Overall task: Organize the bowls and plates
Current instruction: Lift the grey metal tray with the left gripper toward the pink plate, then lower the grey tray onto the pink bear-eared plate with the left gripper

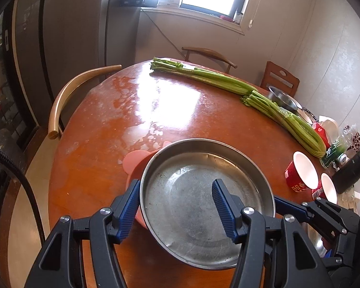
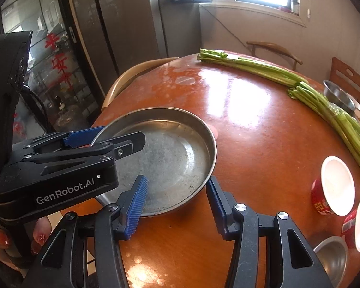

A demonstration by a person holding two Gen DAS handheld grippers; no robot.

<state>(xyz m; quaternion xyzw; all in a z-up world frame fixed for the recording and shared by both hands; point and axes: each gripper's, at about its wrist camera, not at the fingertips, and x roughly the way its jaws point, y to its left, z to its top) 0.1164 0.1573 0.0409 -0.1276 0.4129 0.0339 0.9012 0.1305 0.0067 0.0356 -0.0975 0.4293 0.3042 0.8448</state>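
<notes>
A round steel plate (image 1: 204, 199) sits on a pink plate (image 1: 134, 163) on the round wooden table (image 1: 108, 124). My left gripper (image 1: 175, 206) is open, its jaws astride the steel plate's left rim, one finger outside and one inside. In the right wrist view the steel plate (image 2: 170, 158) lies ahead, and my right gripper (image 2: 176, 204) is open astride its near right rim. The left gripper's fingers (image 2: 84, 138) show at the plate's left rim there. Two red paper bowls (image 2: 333, 187) and a small steel bowl (image 2: 333, 259) stand to the right.
Long bundles of green celery (image 1: 228, 81) lie across the far side of the table. A steel bowl (image 1: 282, 99) stands behind them. A dark bottle (image 1: 352, 168) and packets crowd the right edge. Wooden chairs (image 1: 67, 96) ring the table.
</notes>
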